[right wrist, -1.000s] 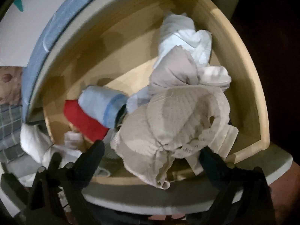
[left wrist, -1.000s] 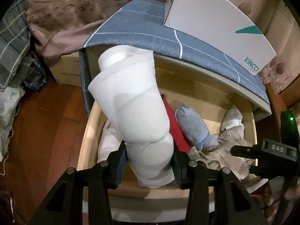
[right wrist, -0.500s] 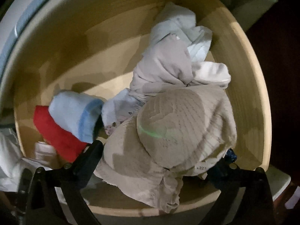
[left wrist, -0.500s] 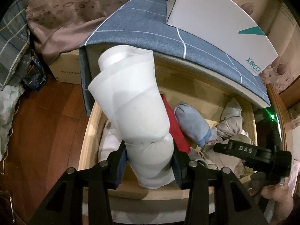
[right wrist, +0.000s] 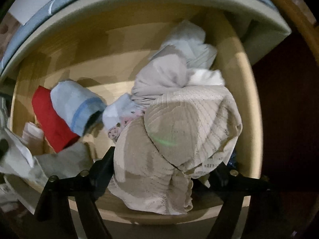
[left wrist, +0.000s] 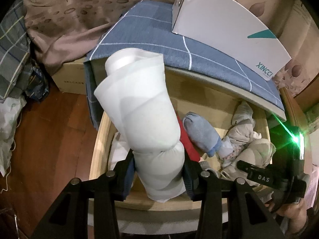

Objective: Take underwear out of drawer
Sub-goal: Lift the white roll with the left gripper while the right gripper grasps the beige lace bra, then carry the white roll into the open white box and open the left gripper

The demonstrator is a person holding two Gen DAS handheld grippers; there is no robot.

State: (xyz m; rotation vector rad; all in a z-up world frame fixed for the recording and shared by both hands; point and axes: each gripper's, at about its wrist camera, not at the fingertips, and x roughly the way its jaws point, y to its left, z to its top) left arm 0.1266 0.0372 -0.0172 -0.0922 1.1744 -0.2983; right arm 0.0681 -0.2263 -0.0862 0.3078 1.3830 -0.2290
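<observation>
Wooden drawer (right wrist: 245, 91) fills both frames. Left gripper (left wrist: 157, 171), lower centre, stays clamped on a rolled white garment (left wrist: 143, 115); right gripper (right wrist: 163, 169) has dropped over the beige underwear (right wrist: 179, 131), jaws closing astride it, so another grab looks imminent.

Drawer (right wrist: 249, 91) back bare (front heaped).

A dark reddish wooden plank floor (left wrist: 45, 131) fills the eight o'clock side. Brown leaf-patterned draped fabric (left wrist: 79, 10) spans eleven to one o'clock, a plain cardboard box (left wrist: 68, 77) beneath it, and grey plaid cloth (left wrist: 12, 59) hangs at nine o'clock. Lighting is dim.
</observation>
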